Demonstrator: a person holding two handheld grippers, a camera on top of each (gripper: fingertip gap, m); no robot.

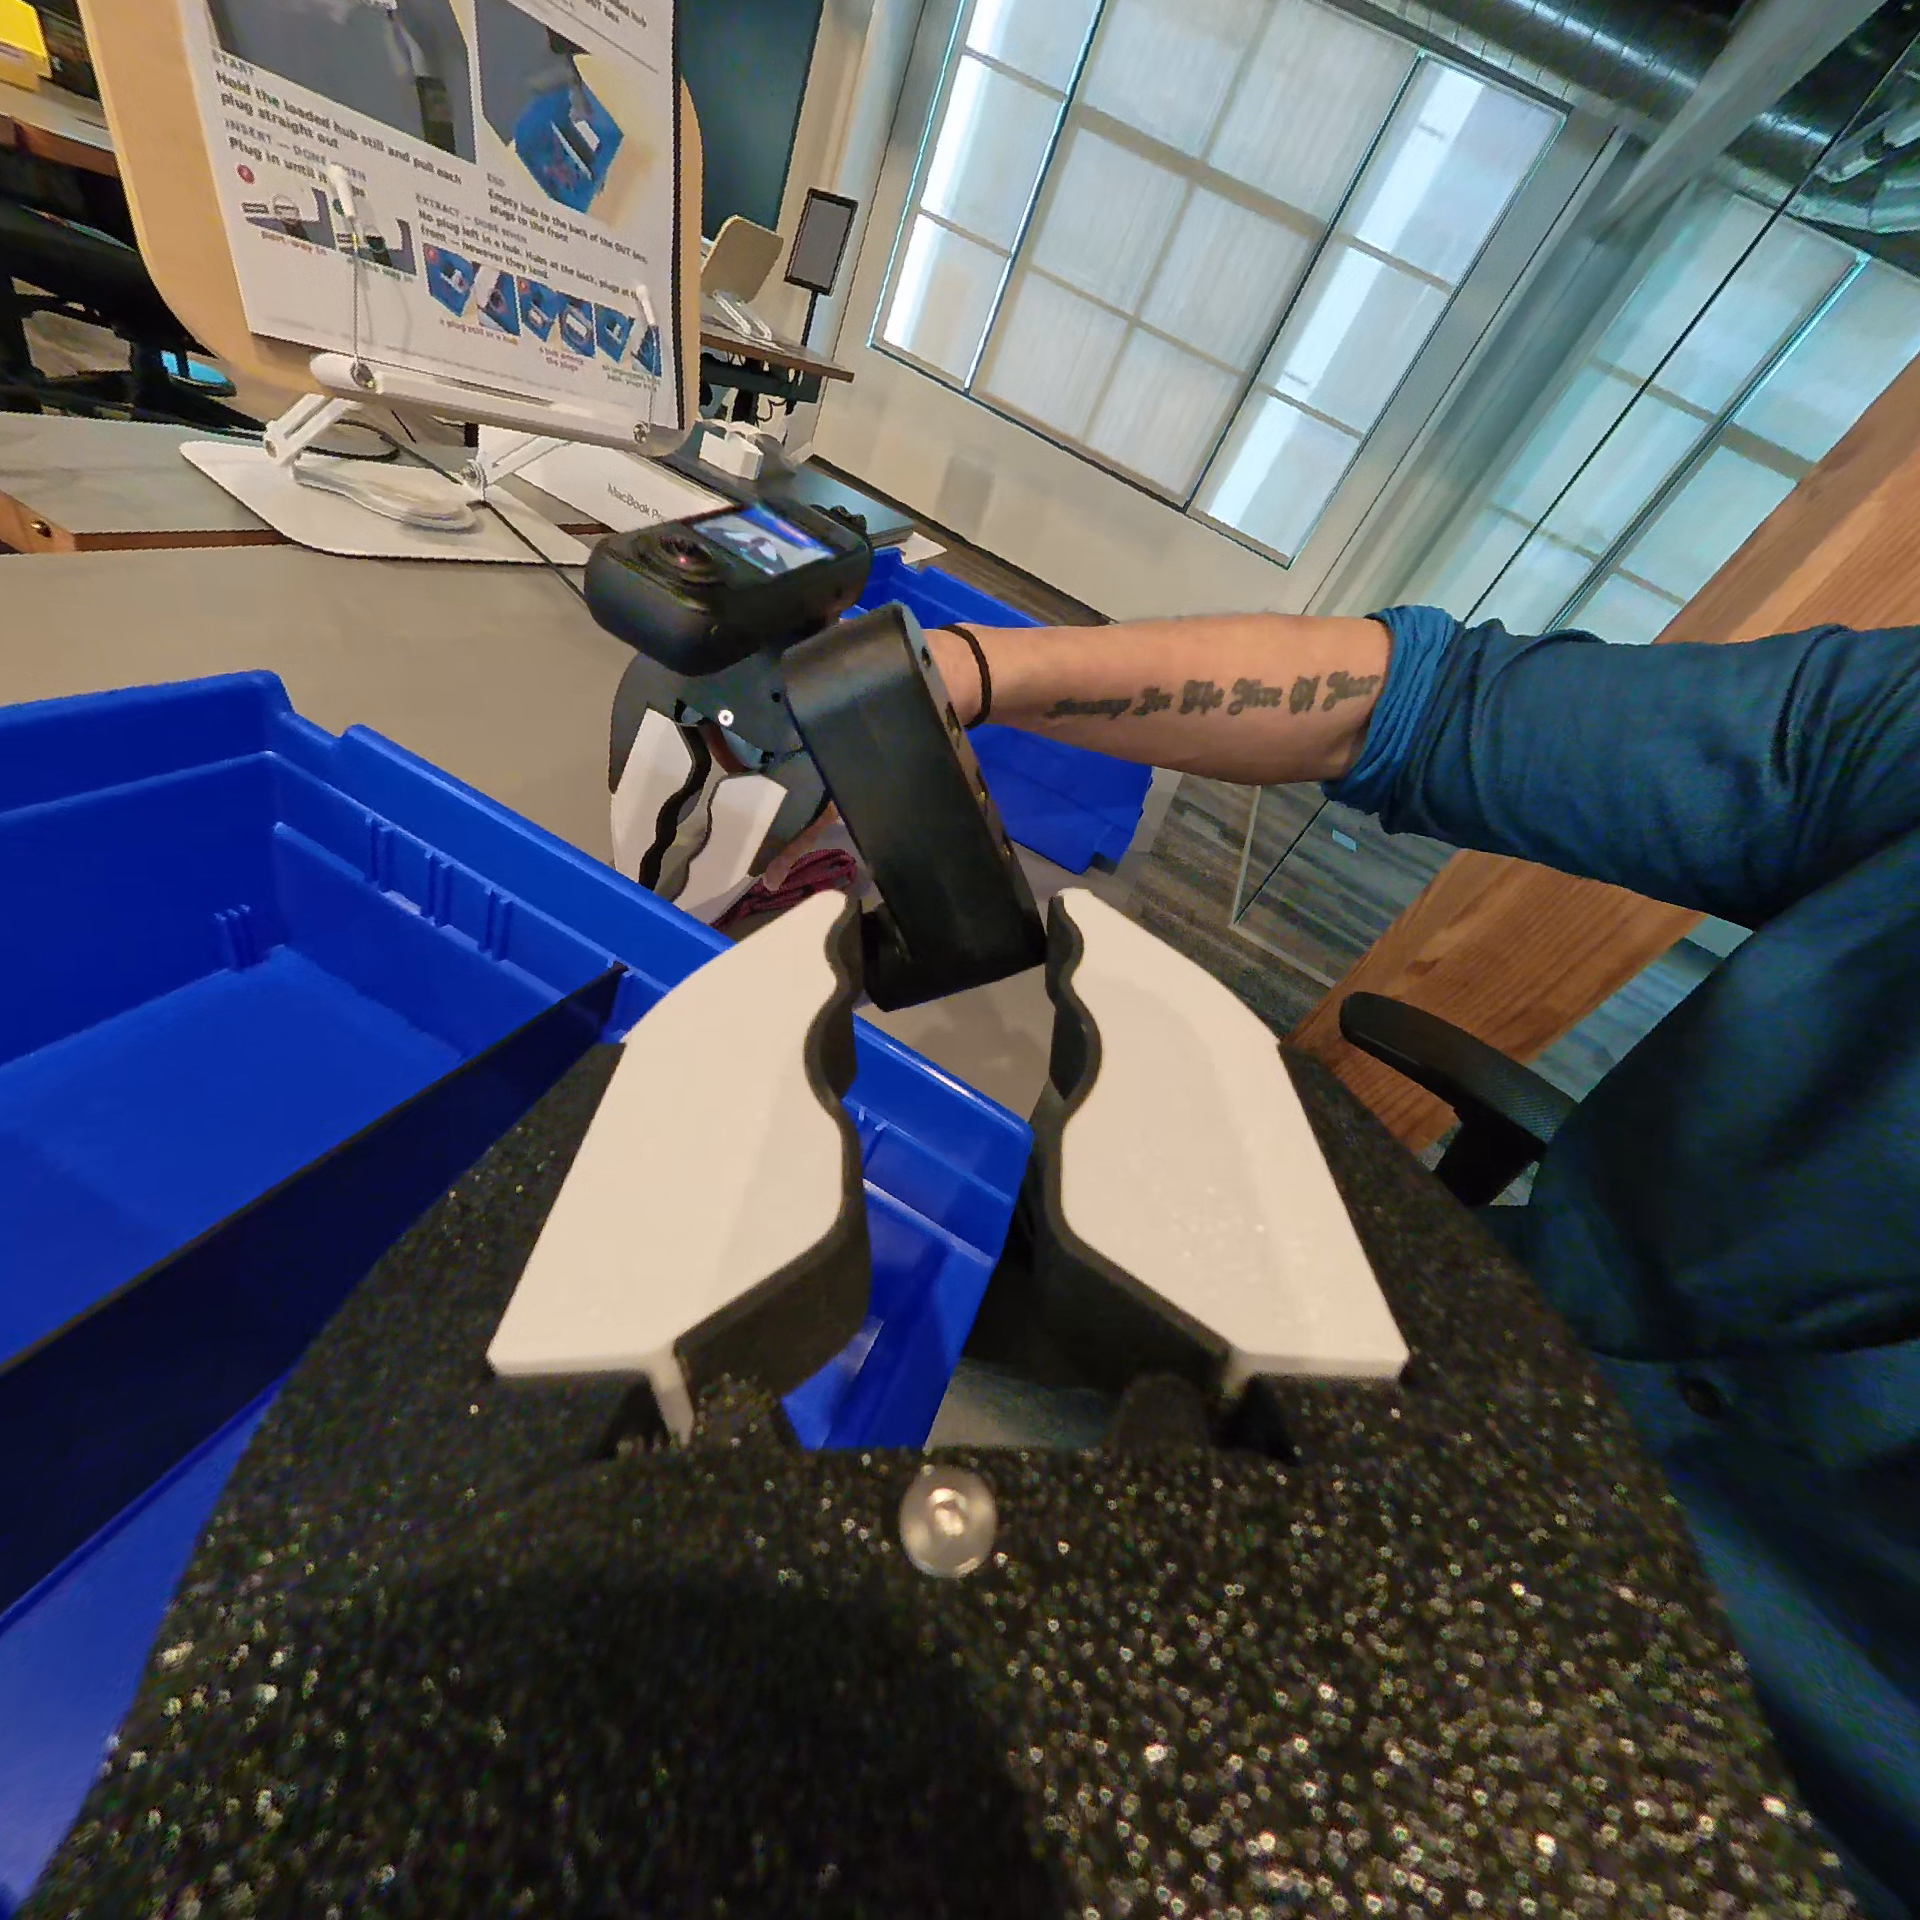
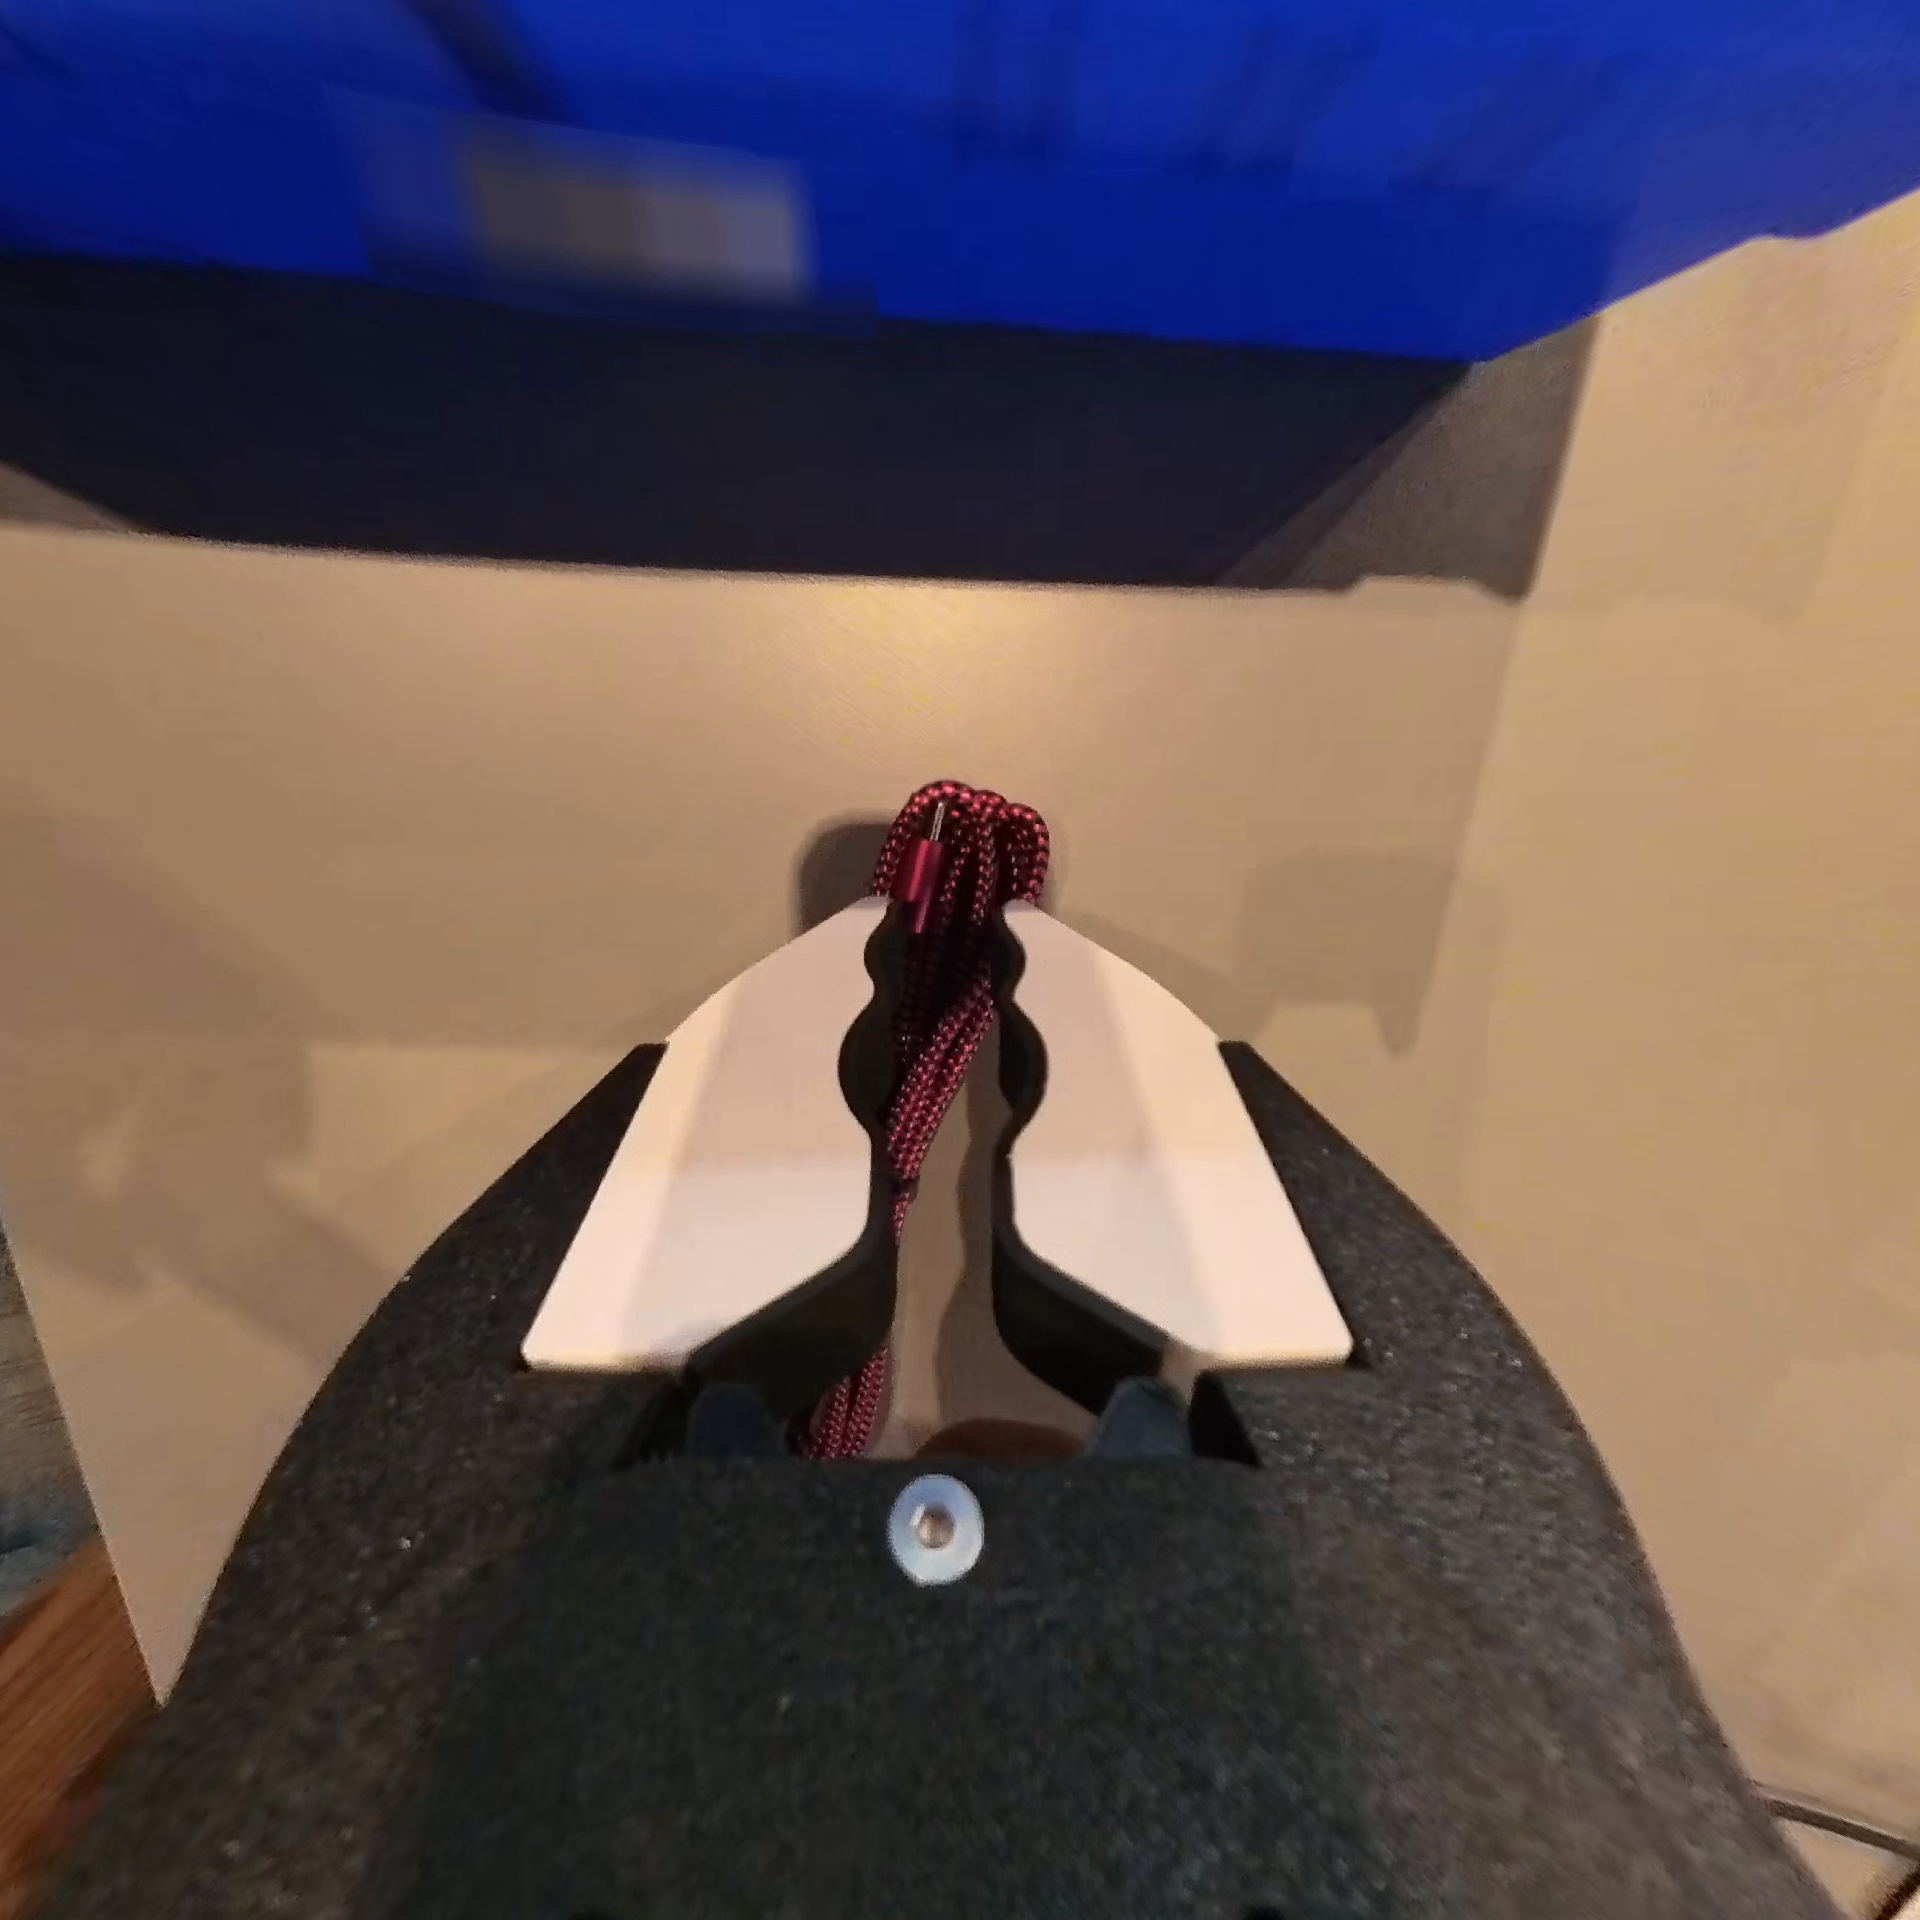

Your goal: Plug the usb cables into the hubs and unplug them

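Observation:
In the right wrist view my right gripper (image 2: 940, 920) is shut on a bundled red-and-black braided usb cable (image 2: 935, 1039). The cable's red metal plug (image 2: 921, 878) sticks out past the fingertips, just above the beige table (image 2: 416, 831). In the left wrist view my left gripper (image 1: 956, 925) is open and empty, held above the table at the near corner of a blue bin (image 1: 208, 1039). The right gripper (image 1: 717, 831) shows beyond it, pointing down, with the cable (image 1: 805, 873) at its tips. No hub shows in either view.
The near blue bin has a black divider (image 1: 312, 1143). A second blue bin (image 1: 1049, 769) sits behind the right gripper, and a blurred blue bin (image 2: 1039, 156) lies ahead of it. An instruction board (image 1: 447, 187) on a white stand is at the back. A person's arm (image 1: 1195, 696) and a chair armrest (image 1: 1455, 1091) are on the right. Spacing between my two grippers at the tips: around 25 cm.

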